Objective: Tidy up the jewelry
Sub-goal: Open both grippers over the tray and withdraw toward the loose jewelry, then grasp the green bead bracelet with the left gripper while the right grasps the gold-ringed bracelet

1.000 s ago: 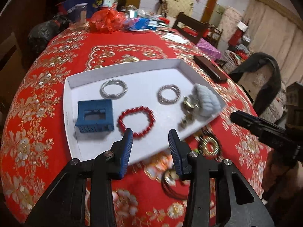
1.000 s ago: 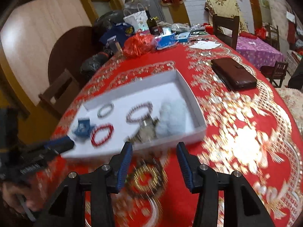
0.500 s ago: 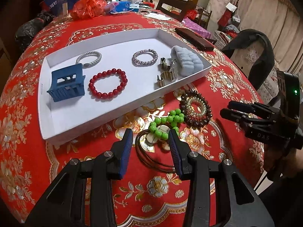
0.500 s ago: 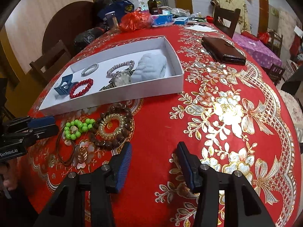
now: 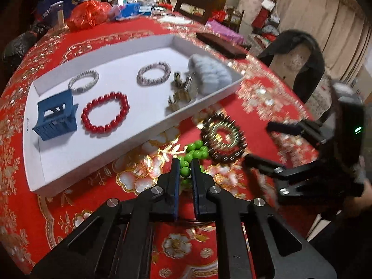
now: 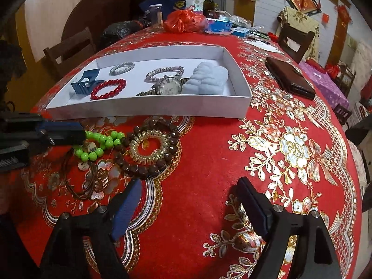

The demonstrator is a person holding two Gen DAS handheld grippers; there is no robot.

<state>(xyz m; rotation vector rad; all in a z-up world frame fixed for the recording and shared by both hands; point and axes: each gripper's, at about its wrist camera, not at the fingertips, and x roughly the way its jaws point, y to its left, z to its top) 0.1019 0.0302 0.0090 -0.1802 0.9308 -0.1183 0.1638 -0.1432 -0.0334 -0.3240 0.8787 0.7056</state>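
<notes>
A white tray (image 6: 148,107) on the red tablecloth holds a blue hair claw (image 6: 84,84), a red bead bracelet (image 6: 108,89), two silver braided bracelets (image 6: 122,68), a watch (image 6: 169,86) and a pale blue fluffy piece (image 6: 205,81). In front of the tray lie a green bead bracelet (image 6: 102,144), a brown bead bracelet (image 6: 151,148) around a gold coil hair tie (image 6: 150,147), and a brown cord necklace (image 6: 90,181). My left gripper (image 5: 185,169) is shut on the green bead bracelet (image 5: 194,154). My right gripper (image 6: 188,200) is open and empty, near the table's front edge.
A dark brown wallet (image 6: 289,78) lies right of the tray. Bags, a bottle (image 6: 209,4) and clutter crowd the table's far end. Chairs (image 6: 295,40) stand around the table. The right gripper shows in the left wrist view (image 5: 260,144).
My left gripper moved forward and closed its jaws on the green bead bracelet. My right gripper opened wider and sits a little farther back.
</notes>
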